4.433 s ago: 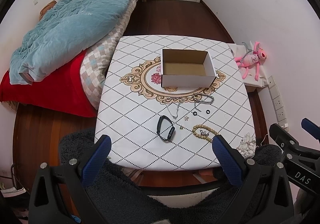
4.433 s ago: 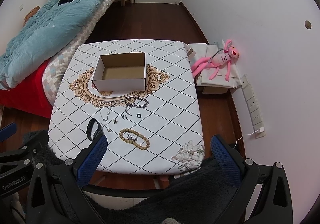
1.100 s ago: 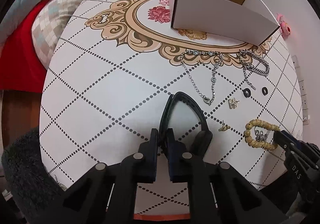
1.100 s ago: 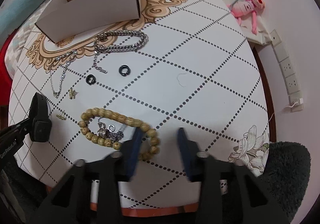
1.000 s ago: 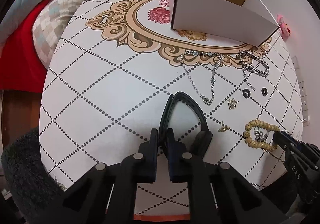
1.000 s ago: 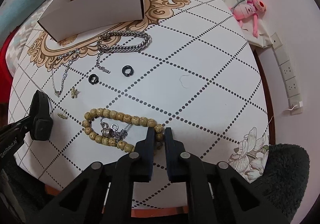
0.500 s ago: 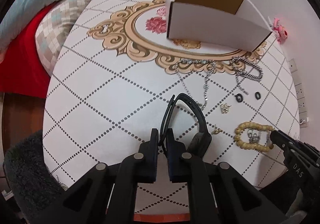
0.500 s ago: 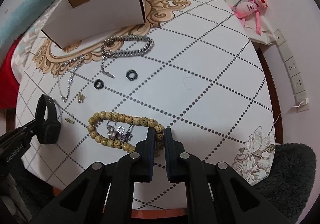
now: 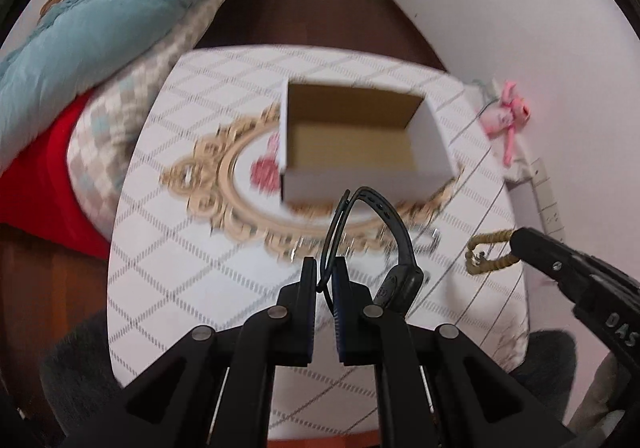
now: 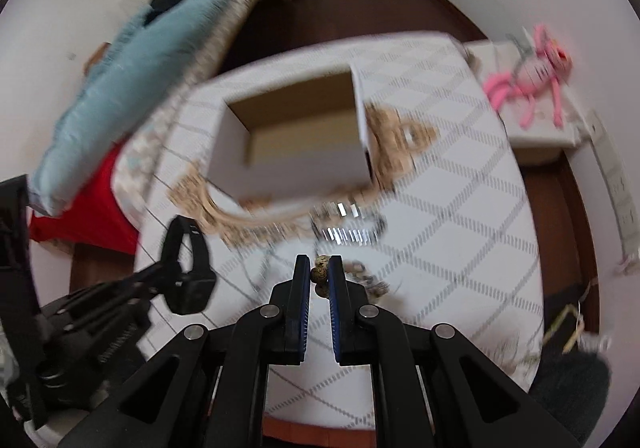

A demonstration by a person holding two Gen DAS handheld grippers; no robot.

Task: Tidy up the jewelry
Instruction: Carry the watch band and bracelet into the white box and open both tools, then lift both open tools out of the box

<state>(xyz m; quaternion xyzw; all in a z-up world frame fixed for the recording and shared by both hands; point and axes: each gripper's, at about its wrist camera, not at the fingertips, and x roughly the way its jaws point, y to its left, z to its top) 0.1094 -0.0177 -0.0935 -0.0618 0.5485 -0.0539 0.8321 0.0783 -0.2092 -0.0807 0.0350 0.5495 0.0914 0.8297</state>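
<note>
My left gripper [image 9: 325, 268] is shut on a black wristband [image 9: 384, 232] and holds it in the air in front of the open white cardboard box [image 9: 360, 139]. My right gripper [image 10: 319, 266] is shut on a tan bead bracelet [image 10: 321, 275], lifted off the table; it also shows in the left wrist view [image 9: 486, 252], hanging from the right gripper's tip. The black wristband also shows at the left of the right wrist view [image 10: 190, 268]. The box [image 10: 296, 139] is empty inside. Silver chains [image 10: 348, 228] lie blurred on the table just in front of the box.
The table [image 9: 168, 248] has a white diamond-patterned cloth with a gold oval motif. A bed with a teal blanket [image 9: 92, 19] stands at the left. A pink plush toy [image 10: 532, 75] lies on a low stand at the right, by the wall.
Both grippers have risen off the table and moved toward the box, the left carrying the wristband, the right carrying the bead bracelet. The views now blur from motion.
</note>
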